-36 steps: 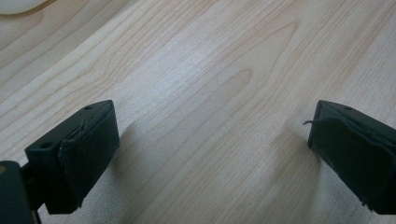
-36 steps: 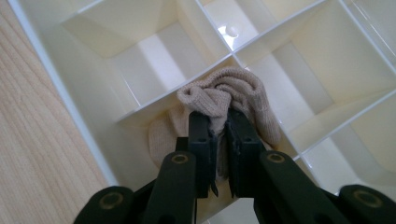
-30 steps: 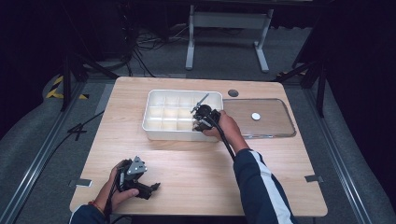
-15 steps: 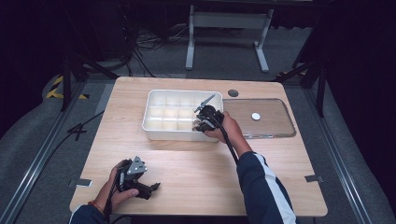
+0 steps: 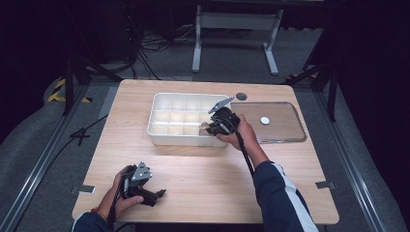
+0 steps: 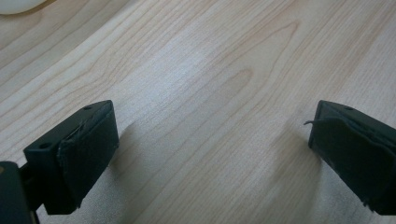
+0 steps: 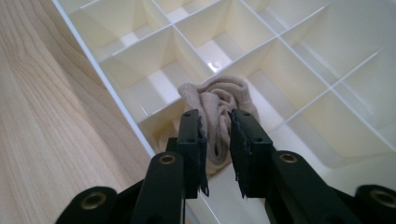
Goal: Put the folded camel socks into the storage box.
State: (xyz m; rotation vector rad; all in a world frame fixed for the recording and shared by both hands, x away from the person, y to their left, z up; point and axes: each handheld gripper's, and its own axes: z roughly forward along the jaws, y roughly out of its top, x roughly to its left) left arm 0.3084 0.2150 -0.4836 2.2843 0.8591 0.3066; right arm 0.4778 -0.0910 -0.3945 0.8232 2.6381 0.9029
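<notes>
A white compartment tray [image 5: 159, 140] stands at the table's middle back. My right gripper [image 5: 211, 126] hangs over its front right corner, shut on a rolled beige cloth [image 5: 204, 127]. In the right gripper view the cloth [image 7: 219, 98] sits pinched between the two jaws of the gripper [image 7: 215, 119], its bulk over a front-row compartment next to the tray's front wall [image 7: 116, 100]. My left gripper [image 5: 157, 195] lies low at the table's front left. Seen from its own camera, the left gripper [image 6: 210, 149] is open wide over bare wood, with nothing between its pads.
A clear flat lid [image 5: 280, 133] lies to the right of the tray, with a small white disc [image 5: 264, 120] on it. A dark round spot [image 5: 241, 96] marks the table behind the tray. Bare wood [image 5: 203, 179] stretches between the two grippers.
The right gripper has shifted slightly to the right at the tray's front right corner, still shut on the cloth. The left gripper has stayed put.
</notes>
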